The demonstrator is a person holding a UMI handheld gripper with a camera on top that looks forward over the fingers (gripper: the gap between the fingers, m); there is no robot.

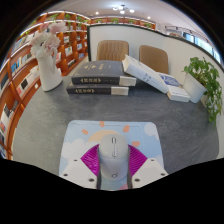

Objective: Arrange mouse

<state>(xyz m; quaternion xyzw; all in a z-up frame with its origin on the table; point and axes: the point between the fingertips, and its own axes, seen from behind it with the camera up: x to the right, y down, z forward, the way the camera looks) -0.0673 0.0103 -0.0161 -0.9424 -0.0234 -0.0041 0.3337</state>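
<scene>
Count: one mouse (113,157), one mouse pad (108,137), two dark books (99,78), one white box (154,78), one white figure (47,58), one potted plant (207,80), two chairs (113,50).

My claw (113,168) points level toward 12 o'clock, low over the grey table (40,125). Its two fingers (84,170) close in on the white mouse from 9 and 3 o'clock, the magenta pads against its flanks. I read this as gripping the mouse; no gap shows on either side. The mouse lies lengthwise between the fingers, its wheel end toward 12 o'clock, over the near half of the pale printed mouse pad.

Beyond the pad, bare table. At about 11 o'clock, farther off, the two books lie stacked, spines toward me. At 1 o'clock the long white box sits just beside the stack; I cannot tell what it holds. At 10 o'clock the white figure stands upright near the table's far side.

At 2 o'clock the plant stands at the table's edge. The chairs stand behind the table at 12 to 1 o'clock. Bookshelves (20,75) fill the 9 to 10 o'clock wall, stocked with books.
</scene>
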